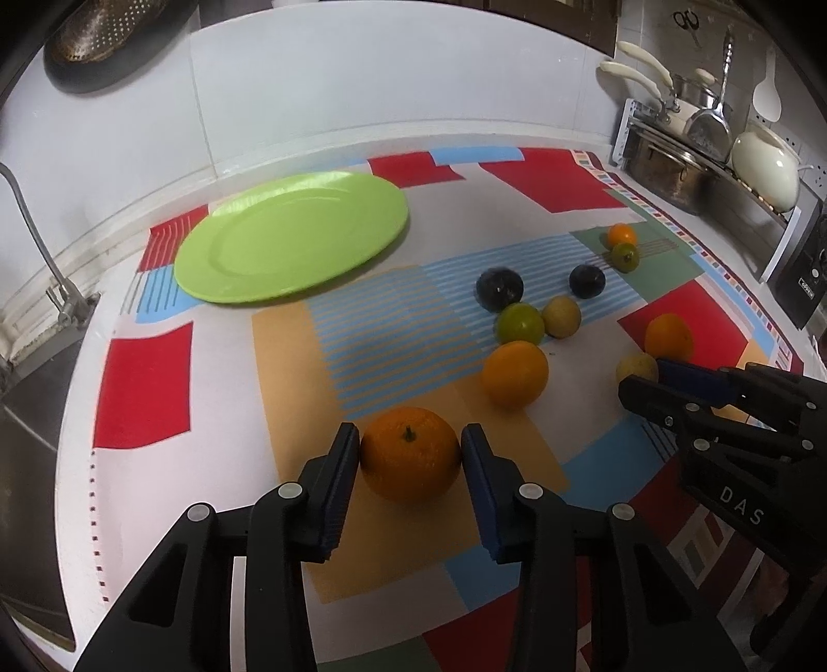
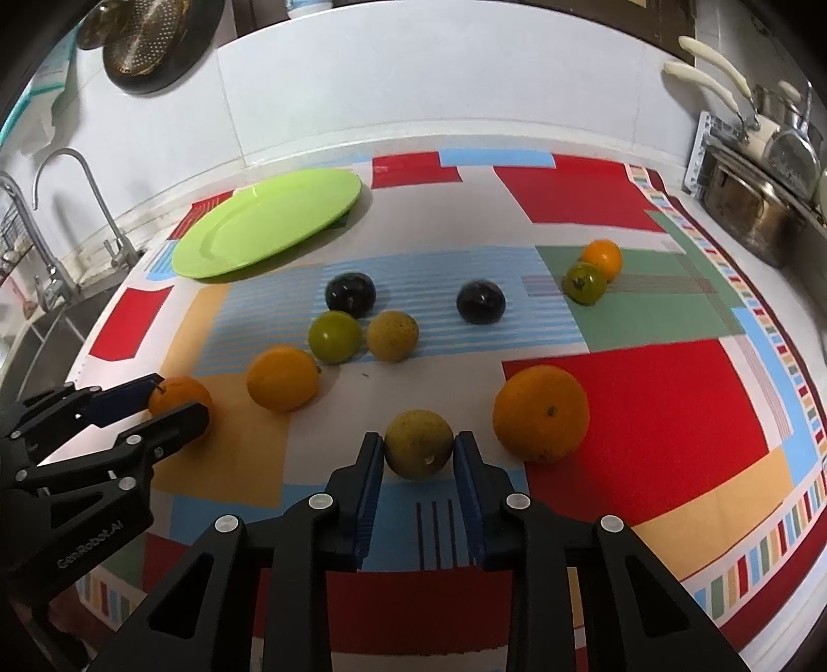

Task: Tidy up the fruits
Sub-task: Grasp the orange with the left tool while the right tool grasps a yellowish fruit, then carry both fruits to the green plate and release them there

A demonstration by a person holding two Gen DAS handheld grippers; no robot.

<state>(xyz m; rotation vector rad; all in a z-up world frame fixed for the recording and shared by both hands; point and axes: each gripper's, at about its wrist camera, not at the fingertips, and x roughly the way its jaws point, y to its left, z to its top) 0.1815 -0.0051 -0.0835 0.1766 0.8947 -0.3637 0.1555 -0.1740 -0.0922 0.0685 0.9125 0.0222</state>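
My left gripper is shut on an orange that rests on the patterned cloth; it also shows in the right wrist view. My right gripper is shut on a yellow-green fruit on the cloth; the fruit shows in the left wrist view. An empty green plate lies at the back left, also in the right wrist view. Loose fruits lie between: two oranges, two dark plums, a green fruit and a yellowish fruit.
A small orange and a green fruit sit at the back right. A rack with pots stands at the right wall. A sink with taps lies to the left. A colander hangs on the wall.
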